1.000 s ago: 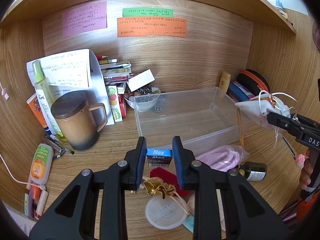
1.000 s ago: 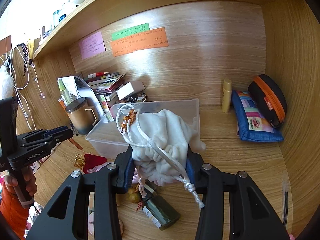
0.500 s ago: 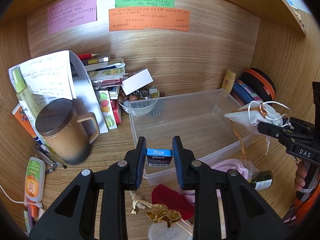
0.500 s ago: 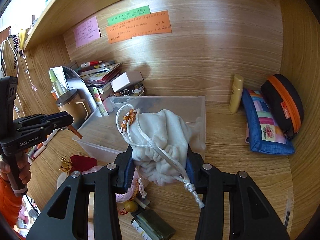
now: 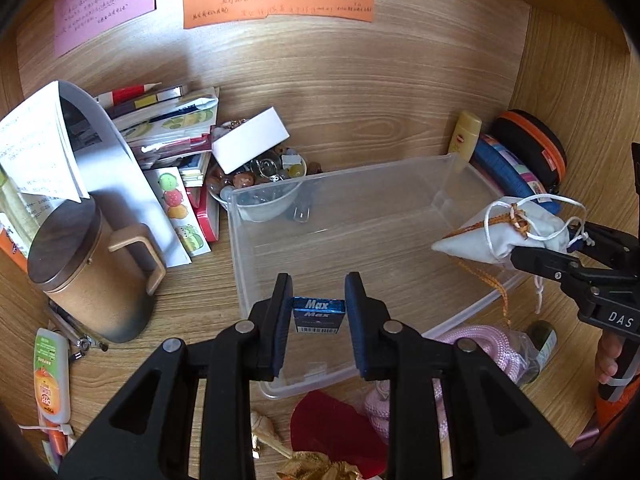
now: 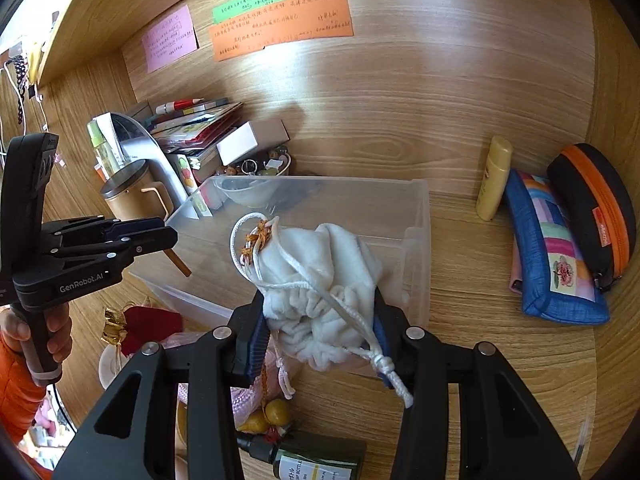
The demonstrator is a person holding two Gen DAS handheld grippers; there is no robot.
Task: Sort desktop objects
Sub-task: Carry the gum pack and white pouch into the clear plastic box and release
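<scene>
My left gripper (image 5: 318, 304) is shut on a small blue "Max" box (image 5: 318, 315) and holds it above the near end of the clear plastic bin (image 5: 400, 184). My right gripper (image 6: 318, 320) is shut on a white drawstring pouch (image 6: 320, 272) and holds it over the bin's (image 6: 416, 240) right near corner. In the left wrist view the pouch (image 5: 500, 236) and the right gripper (image 5: 560, 256) hang over the bin's right rim. The left gripper (image 6: 160, 236) shows at the left of the right wrist view.
A brown lidded mug (image 5: 88, 280), a stack of books (image 5: 168, 128) and a bowl of trinkets (image 5: 260, 184) stand left of the bin. A yellow tube (image 6: 494, 178), a blue pouch (image 6: 552, 256) and a black-orange case (image 6: 596, 212) lie to the right. A red pouch (image 5: 332, 428), pink rope (image 5: 480, 344) and a dark bottle (image 6: 316, 460) lie in front.
Both grippers have moved forward toward the bin with their loads. The Max box is now over the bin's near end and the white pouch over its right side.
</scene>
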